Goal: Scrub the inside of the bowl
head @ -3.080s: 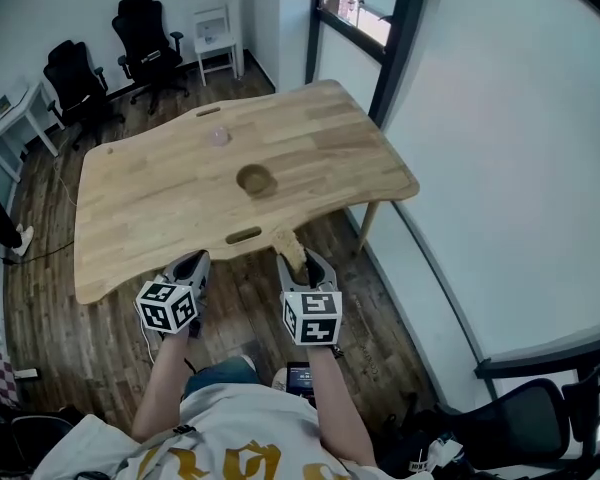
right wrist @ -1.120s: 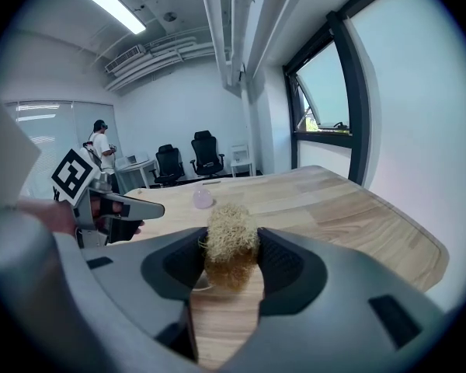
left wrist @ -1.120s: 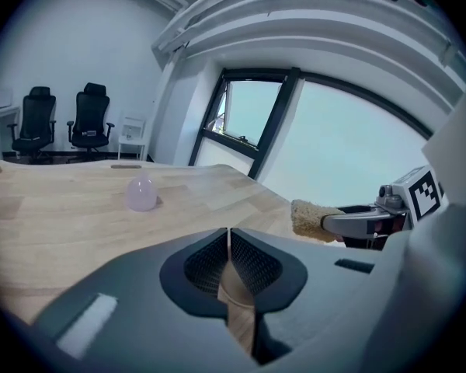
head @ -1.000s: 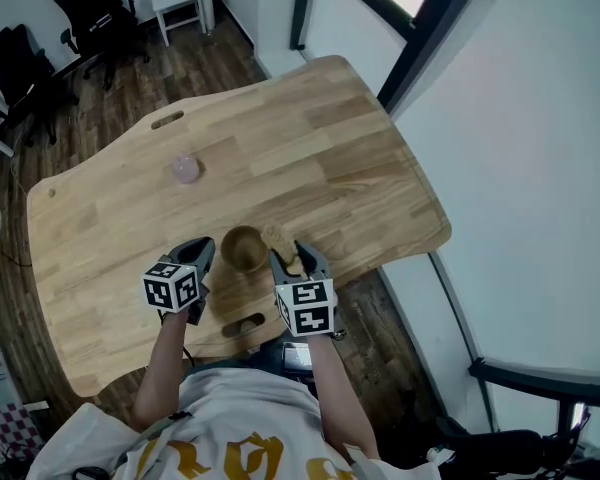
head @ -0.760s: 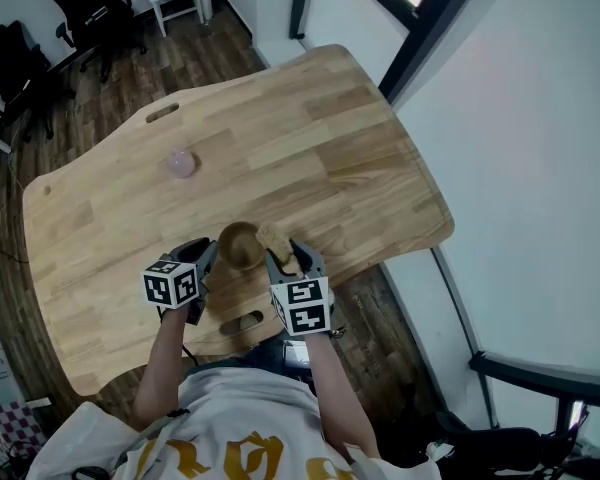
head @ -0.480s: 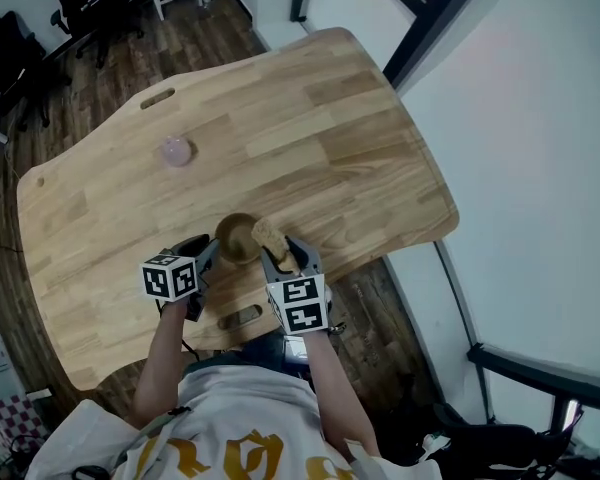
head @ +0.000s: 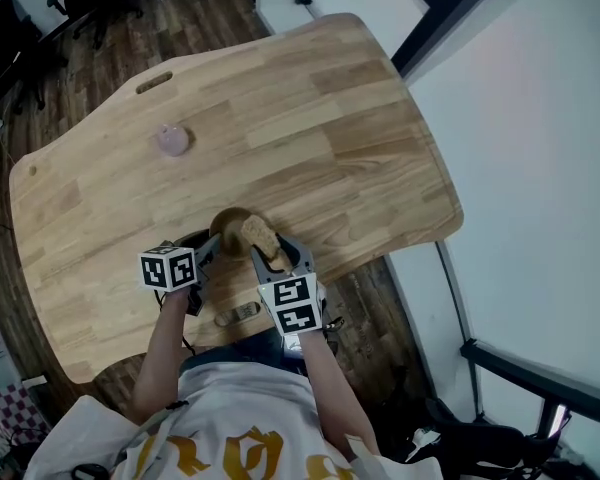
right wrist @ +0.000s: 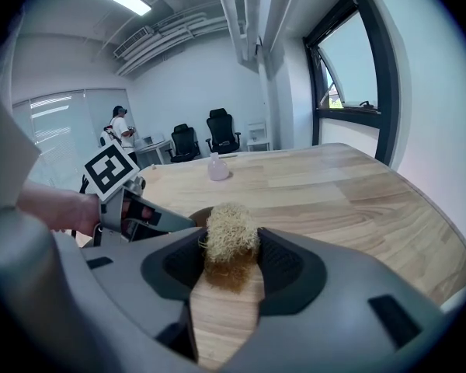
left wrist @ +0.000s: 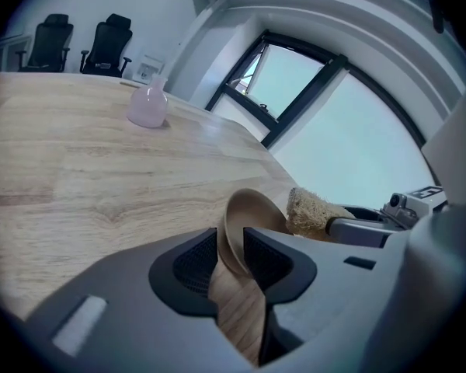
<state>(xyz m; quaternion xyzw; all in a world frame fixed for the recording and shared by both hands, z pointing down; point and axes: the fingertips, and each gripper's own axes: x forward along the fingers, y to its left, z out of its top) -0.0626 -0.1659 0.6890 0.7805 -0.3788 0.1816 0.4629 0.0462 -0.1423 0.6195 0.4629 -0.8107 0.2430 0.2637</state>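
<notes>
The left gripper [left wrist: 231, 247], jaws just opening to a narrow gap, straddles the rim of the bowl [left wrist: 252, 212] near the table [head: 280, 98] edge (1 jaw inside); the right gripper [right wrist: 230, 259] clamps the scrubber [right wrist: 229, 235] beside it.

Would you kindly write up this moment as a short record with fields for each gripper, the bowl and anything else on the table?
Left gripper: jaws have just been opening; they straddle the wooden bowl's rim, apparently without clamping it
Right gripper: jaws shut on the loofah scrubber
Loofah scrubber: beside the bowl's rim, not yet inside
Wooden bowl: on the wooden table, near its front edge
Also on table: small pink vase, well away from the bowl
Scrubbing: not begun
</notes>
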